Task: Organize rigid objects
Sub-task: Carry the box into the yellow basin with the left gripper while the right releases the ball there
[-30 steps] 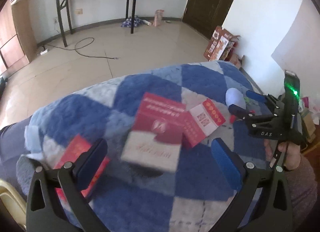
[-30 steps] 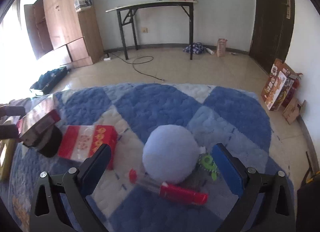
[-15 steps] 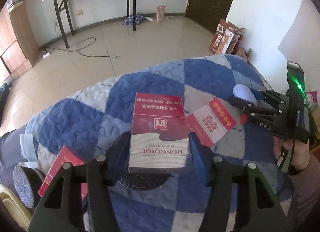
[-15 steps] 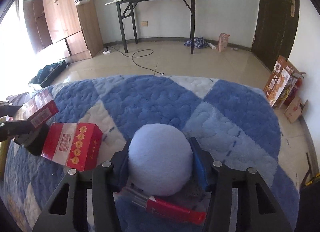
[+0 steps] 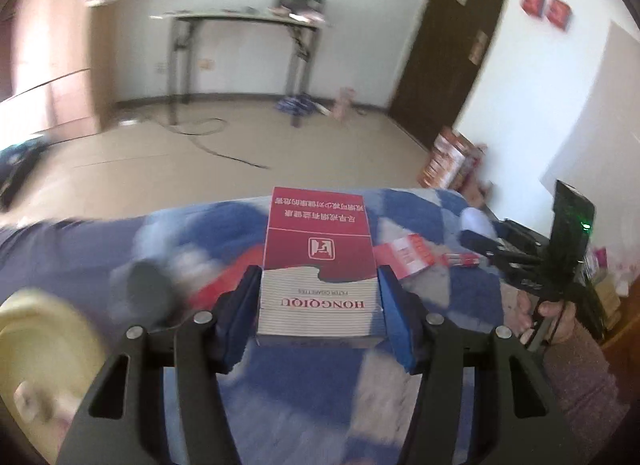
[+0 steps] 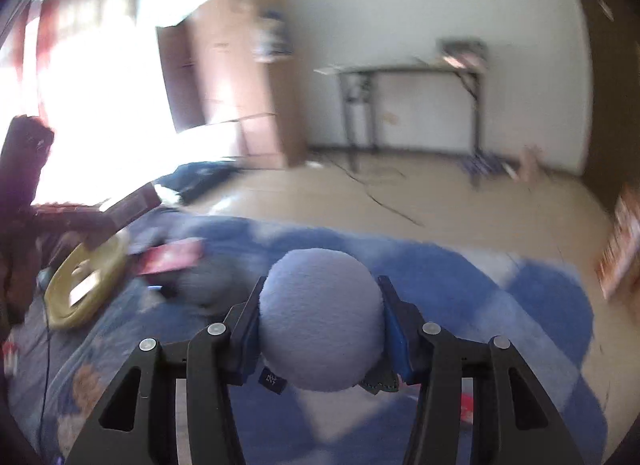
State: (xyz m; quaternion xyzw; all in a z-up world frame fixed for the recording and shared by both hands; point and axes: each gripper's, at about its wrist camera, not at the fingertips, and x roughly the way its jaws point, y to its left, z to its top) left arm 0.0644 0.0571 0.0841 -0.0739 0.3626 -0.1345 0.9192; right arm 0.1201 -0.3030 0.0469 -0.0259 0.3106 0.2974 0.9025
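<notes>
Both grippers had closed and lifted since a second earlier: the left gripper (image 5: 318, 307) was clamped on the HONGQIQU cigarette carton (image 5: 318, 265) at centre frame, the right gripper (image 6: 320, 321) on the pale blue plush ball (image 6: 320, 317) at lower centre. Held only at its near end while swinging fast over the quilt (image 5: 440, 313), the carton could pivot or slip; the soft ball could squirm free.

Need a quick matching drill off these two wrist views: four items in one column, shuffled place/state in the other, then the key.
Things:
1. red-and-white carton
2. pale blue plush ball
3. yellow basket
4. folding table

Places:
A. against the far wall
B. in the right gripper, clamped
C. at the quilt's left edge
D. in the left gripper, clamped

Pairs: 1-D, 2-B, 3-C, 4-A
</notes>
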